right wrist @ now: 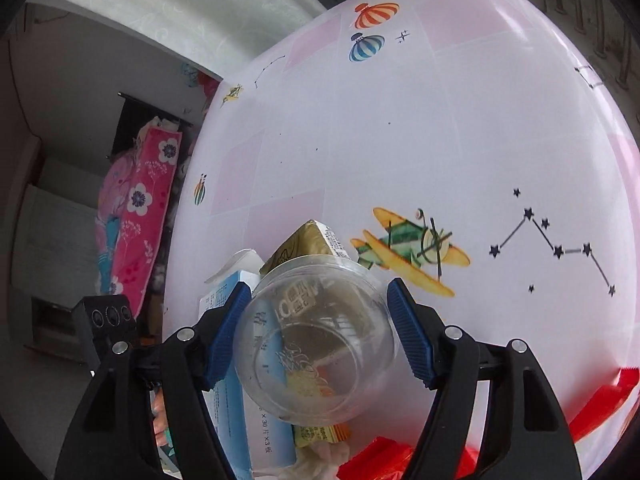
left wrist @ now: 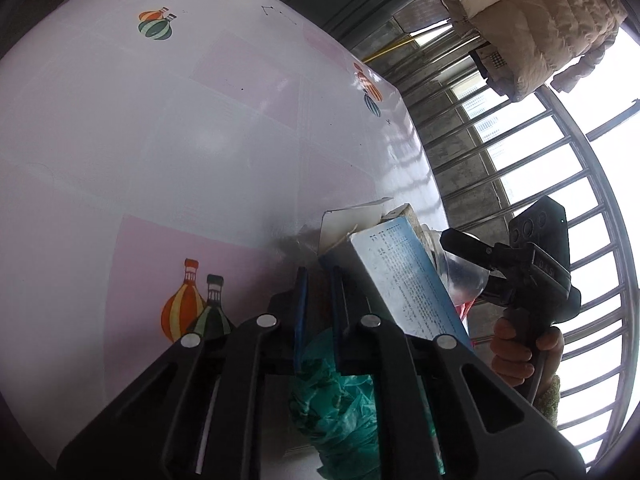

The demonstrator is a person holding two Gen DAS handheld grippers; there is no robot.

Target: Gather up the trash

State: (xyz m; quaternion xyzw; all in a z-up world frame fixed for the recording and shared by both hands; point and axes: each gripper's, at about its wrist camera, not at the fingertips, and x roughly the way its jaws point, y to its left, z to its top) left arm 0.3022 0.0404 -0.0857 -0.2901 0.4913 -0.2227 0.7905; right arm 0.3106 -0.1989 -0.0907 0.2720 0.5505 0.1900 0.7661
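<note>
In the right wrist view a clear plastic cup (right wrist: 320, 344) fills the space between the blue pads (right wrist: 408, 332) of my right gripper (right wrist: 317, 283), and both pads lie against its sides. Under the cup are a blue and white box (right wrist: 232, 380) and a yellow packet (right wrist: 308, 240). In the left wrist view my left gripper (left wrist: 319, 272) is nearly closed, with crumpled teal plastic (left wrist: 336, 408) reaching up between its fingers. The box (left wrist: 404, 276) leans just to its right. Beyond the box is the right gripper (left wrist: 466, 268) with the cup.
The pile sits near the edge of a pink and white table (right wrist: 440, 140) printed with balloons and a plane. A red plastic bag (right wrist: 600, 404) lies at the near edge. White torn card (left wrist: 352, 216) lies behind the box. Window bars (left wrist: 560, 184) and a hanging beige coat (left wrist: 540, 20) are beyond the table.
</note>
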